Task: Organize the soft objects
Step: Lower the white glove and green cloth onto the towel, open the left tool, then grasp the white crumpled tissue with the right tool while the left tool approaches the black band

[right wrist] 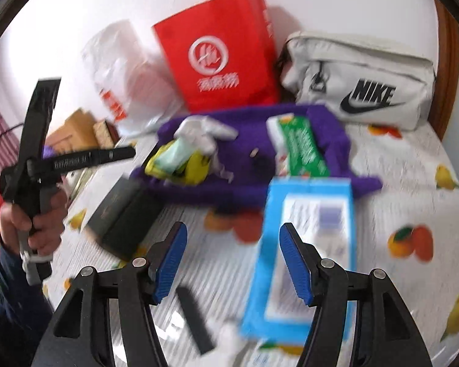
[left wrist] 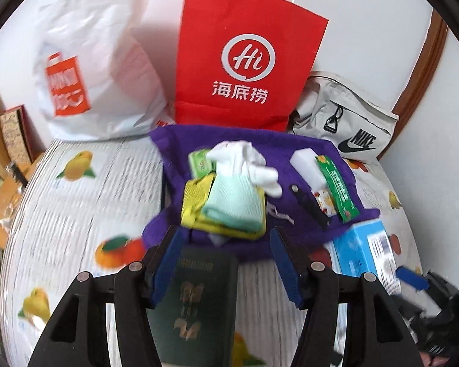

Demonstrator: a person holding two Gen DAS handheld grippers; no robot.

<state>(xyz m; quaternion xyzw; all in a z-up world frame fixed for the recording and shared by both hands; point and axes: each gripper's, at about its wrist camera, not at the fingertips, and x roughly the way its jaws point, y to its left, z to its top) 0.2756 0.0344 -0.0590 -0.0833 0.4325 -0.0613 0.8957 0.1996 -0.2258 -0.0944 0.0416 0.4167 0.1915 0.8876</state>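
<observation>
A purple towel [left wrist: 293, 235] lies spread on the fruit-print tablecloth [left wrist: 76, 214]. On it sit a folded mint cloth [left wrist: 232, 202] over a yellow cloth [left wrist: 192, 205], white gloves [left wrist: 248, 159], a white sponge [left wrist: 303, 160] and a green packet [left wrist: 336, 189]. My left gripper [left wrist: 226, 263] is open above a dark green booklet [left wrist: 195, 305] that lies flat on the table, just short of the towel. My right gripper [right wrist: 232, 260] is open too, hovering over the near end of a light blue box [right wrist: 306, 244]. The pads press on nothing.
A red paper bag [left wrist: 244, 61], a white plastic bag [left wrist: 85, 70] and a pale Nike pouch [left wrist: 352, 128] stand against the wall behind the towel. A black bar [right wrist: 195, 318] lies near the right gripper. A hand [right wrist: 42, 223] grips the left tool's handle at far left.
</observation>
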